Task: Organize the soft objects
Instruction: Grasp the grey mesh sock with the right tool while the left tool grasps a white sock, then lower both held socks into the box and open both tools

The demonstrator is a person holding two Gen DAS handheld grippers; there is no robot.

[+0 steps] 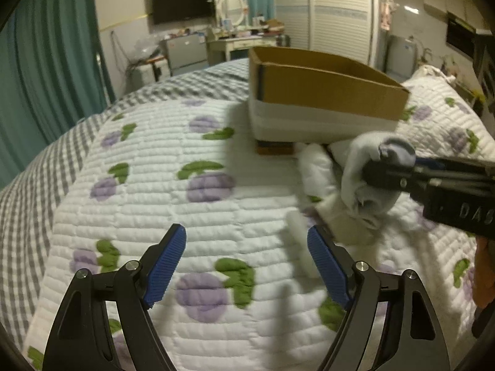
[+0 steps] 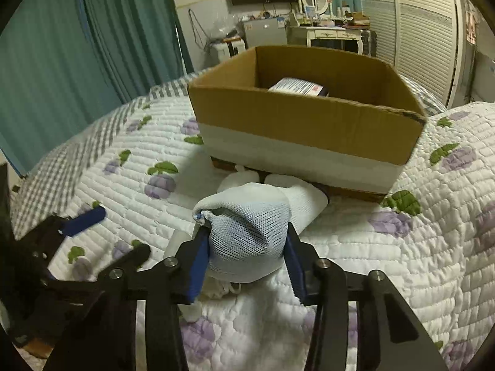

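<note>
We see rolled pale-blue mesh sock bundle [image 2: 247, 235], bunched opening toward left, pinched between blue pads of right gripper [image 2: 246, 255], over quilt [image 2: 139, 185]. More white sock rolls [image 2: 304, 199] lie on quilt, touching near wall of cardboard box [image 2: 303, 123]. Box open-topped, white band round lower walls, packet inside; sits mid-bed.

Both wrist cameras look forward and down along their fingers, close above the quilted bed [image 1: 216, 216] — the left from left of the right. They share the cardboard box [image 2: 309, 123], with the far room behind.
</note>
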